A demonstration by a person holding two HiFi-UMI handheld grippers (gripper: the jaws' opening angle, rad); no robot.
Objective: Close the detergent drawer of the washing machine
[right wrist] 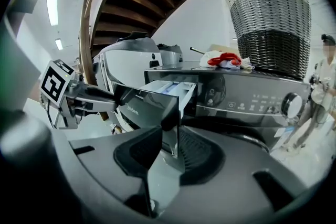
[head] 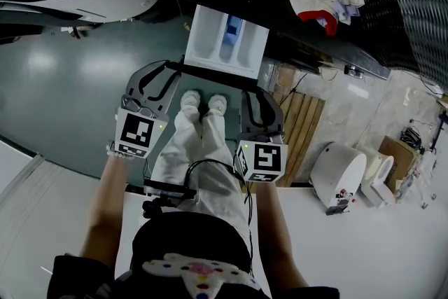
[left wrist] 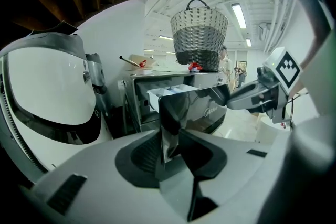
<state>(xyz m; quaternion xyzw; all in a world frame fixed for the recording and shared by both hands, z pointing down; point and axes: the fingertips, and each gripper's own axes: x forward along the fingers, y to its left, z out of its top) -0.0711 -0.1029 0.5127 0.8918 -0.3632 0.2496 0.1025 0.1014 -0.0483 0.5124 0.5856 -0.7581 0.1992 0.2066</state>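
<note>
Detergent drawer out; front ends between left gripper, right gripper jaws.

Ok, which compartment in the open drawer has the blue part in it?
The middle one of the drawer: it holds a blue piece, while the outer two beside it are plain white.

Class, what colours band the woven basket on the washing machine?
Basket: pale top, dark grey base; right gripper view.
</note>
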